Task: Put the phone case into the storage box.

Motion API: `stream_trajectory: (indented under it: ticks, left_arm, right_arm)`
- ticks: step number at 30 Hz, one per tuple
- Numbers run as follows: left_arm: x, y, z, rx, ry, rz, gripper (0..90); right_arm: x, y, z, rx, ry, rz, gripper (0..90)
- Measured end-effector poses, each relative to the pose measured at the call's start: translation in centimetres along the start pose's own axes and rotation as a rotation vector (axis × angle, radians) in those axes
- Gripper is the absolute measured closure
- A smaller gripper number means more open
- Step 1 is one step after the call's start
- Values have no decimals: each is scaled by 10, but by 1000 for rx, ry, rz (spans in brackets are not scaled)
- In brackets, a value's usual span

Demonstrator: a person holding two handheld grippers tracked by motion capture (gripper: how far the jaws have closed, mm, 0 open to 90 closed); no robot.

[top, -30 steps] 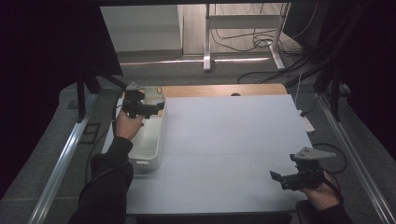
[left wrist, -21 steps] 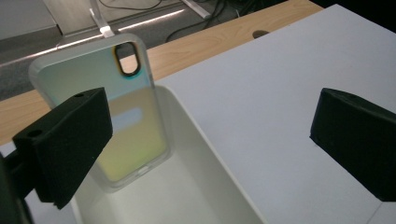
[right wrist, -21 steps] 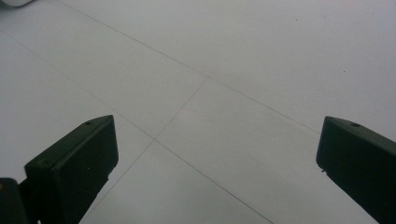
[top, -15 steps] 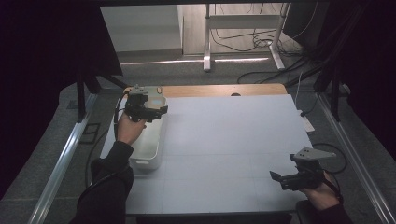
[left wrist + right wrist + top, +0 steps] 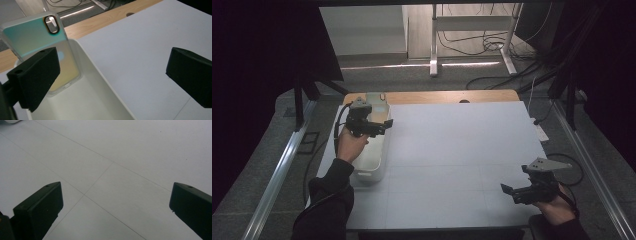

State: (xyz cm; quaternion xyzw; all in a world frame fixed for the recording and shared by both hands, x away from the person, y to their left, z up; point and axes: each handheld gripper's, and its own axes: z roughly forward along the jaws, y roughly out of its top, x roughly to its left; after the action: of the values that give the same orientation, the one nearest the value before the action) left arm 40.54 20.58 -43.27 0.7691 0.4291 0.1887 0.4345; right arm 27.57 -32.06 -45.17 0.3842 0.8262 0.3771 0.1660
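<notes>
I see the phone case [image 5: 37, 47], iridescent teal fading to pale yellow, leaning in the white bin [image 5: 100, 100], its lower end hidden behind one jaw; my left hand-held gripper [image 5: 379, 126] hangs spread above it; the right hand-held gripper [image 5: 512, 192] spread over the bench [image 5: 462, 145].

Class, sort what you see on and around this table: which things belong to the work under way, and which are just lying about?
In the work:
left gripper, open
phone case, leaning in the bin
white bin

Lying about:
right gripper, open over bare table
cables on the floor
</notes>
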Motion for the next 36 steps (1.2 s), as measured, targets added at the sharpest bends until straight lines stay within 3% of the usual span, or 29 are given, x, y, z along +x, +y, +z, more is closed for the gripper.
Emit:
stream_trajectory:
  ticks: [36]
  left_arm:
    - [-32,-22,-21,-9,-34,24,0]
  right_arm:
    - [-1,0,0,-2,-5,5,0]
